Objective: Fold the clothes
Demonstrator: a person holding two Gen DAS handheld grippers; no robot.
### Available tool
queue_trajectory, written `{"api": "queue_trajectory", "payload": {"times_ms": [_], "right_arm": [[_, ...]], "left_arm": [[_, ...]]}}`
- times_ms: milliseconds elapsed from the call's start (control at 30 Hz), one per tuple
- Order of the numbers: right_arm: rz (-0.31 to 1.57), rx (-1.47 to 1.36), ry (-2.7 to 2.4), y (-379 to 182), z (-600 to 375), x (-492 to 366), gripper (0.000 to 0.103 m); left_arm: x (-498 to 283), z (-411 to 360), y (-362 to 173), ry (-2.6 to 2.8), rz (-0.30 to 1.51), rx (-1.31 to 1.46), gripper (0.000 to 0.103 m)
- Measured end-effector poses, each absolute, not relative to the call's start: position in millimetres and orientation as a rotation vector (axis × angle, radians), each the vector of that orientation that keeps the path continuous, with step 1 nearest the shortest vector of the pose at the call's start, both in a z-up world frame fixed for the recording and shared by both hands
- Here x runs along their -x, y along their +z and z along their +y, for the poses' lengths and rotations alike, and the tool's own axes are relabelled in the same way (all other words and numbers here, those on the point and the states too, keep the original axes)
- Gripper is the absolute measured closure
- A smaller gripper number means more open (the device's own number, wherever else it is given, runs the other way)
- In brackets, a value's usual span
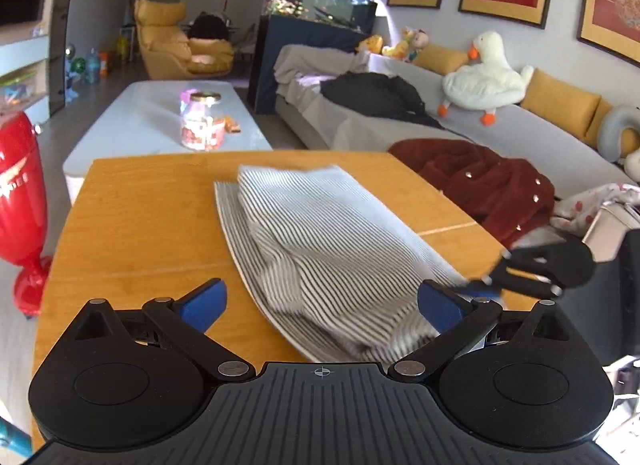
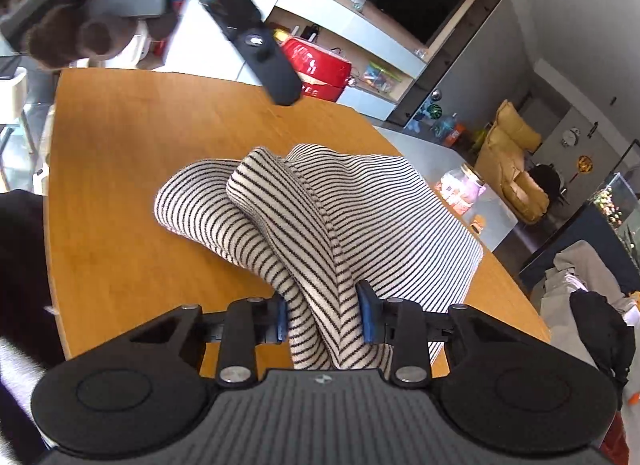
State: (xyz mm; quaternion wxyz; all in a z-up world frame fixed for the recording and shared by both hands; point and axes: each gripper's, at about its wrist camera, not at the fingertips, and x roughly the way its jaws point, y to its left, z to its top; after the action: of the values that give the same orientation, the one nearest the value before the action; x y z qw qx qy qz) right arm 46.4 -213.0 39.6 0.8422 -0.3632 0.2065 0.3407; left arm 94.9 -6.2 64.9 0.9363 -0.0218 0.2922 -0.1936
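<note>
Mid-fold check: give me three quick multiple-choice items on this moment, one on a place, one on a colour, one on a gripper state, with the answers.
1. Where does the striped garment lie?
A. on the sofa
B. on the wooden table
C. on the floor

2. What colour is the garment heaped on the sofa edge beside the table?
A. dark red
B. green
C. blue

3. How does the right gripper stand?
A. wide open, nothing between
B. out of view
C. closed on striped fabric

Answers: 1 B, wood shows all around it. 2 A, the dark red garment with studs. 3 C, both blue pads press a bunched fold.
</note>
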Motion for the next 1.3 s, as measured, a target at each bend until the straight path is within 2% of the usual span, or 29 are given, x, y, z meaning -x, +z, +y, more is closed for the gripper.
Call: {"api": "queue_trajectory", "payload": {"times_ms": [100,233,367,467,700,800,967,1100,1167,1300], "right_arm": [[0.474,0.765,0.767,59,-221,-24,0.077],[0.478,0.766,0.824,113,-234,-1,0.081],[0.439,0.763,0.849,165,-233,-14,0.083],[0.477,0.75,0.87,162,-223,-61,0.083],[0.59,0.57,0.814,99,-224,-183,0.081],[0.624,0.501,0.801,74,-231,-210,0.074],[0.625,0.399,0.811,66,-249,-219,0.067],[0.602,0.343,0.795,60,-260,-217,0.06],[0.607,0.295,0.786,60,-265,-222,0.052],[0.6,0.216,0.746,71,-280,-222,0.038]], "left_arm": [[-120,-19,56,-0.364,0.599,-0.098,0.0],[-153,-33,29,-0.373,0.663,-0.222,0.0],[-167,-33,15,-0.505,0.693,-0.165,0.0],[-171,-28,8,-0.536,0.689,-0.163,0.0],[-162,22,21,-0.496,0.693,-0.001,0.0],[-153,18,40,-0.471,0.662,-0.024,0.0],[-156,2,63,-0.451,0.638,-0.036,0.0],[-149,-11,88,-0.527,0.547,-0.001,0.0],[-145,-25,94,-0.611,0.52,-0.003,0.0],[-153,-70,66,-0.711,0.609,-0.1,0.0]]}}
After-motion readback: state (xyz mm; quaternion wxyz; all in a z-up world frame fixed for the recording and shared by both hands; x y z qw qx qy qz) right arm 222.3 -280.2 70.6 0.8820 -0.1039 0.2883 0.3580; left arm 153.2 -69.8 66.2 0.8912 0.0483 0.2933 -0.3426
